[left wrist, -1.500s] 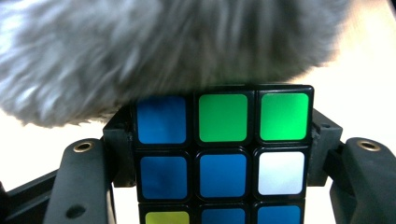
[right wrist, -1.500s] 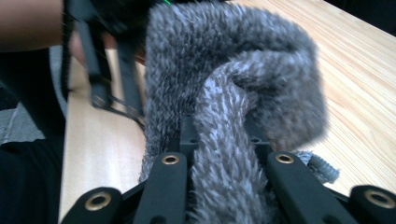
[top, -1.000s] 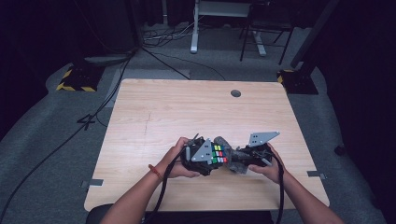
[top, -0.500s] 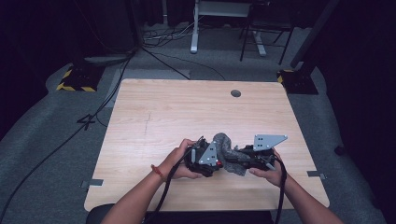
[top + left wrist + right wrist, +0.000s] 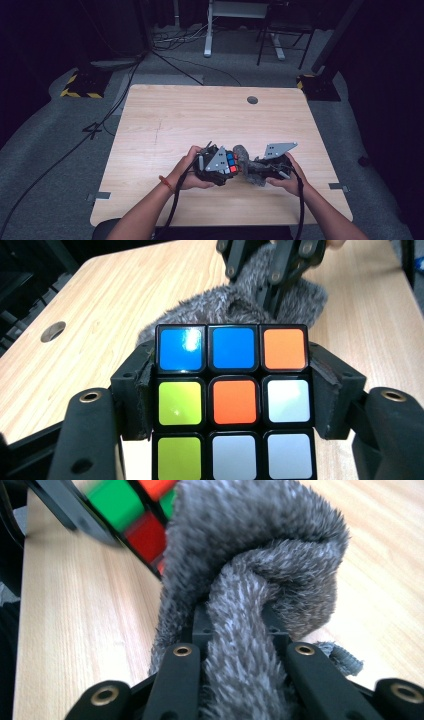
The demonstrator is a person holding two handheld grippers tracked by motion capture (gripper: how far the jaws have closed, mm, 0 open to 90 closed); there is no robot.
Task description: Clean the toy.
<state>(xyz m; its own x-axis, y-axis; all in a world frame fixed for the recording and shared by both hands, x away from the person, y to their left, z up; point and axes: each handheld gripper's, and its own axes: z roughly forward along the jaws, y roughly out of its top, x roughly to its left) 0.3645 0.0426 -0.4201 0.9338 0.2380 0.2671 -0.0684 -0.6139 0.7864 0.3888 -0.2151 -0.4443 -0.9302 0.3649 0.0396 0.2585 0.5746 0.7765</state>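
Pale wooden tabletop (image 5: 165, 125) in a dark room: near its front edge, the colour cube (image 5: 232, 402) sits clamped in the left tool (image 5: 232, 395), while the right tool (image 5: 235, 630), clamped on a grey furry cloth (image 5: 260, 565), presses it against the cube.

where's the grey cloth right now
The grey fuzzy cloth sits near the table's front edge, clamped in the right gripper, against the cube.

Bare table (image 5: 190, 120) ahead and either side (round grommet hole (image 5: 252, 100) far back), cube (image 5: 230, 163) against cloth (image 5: 245, 157)
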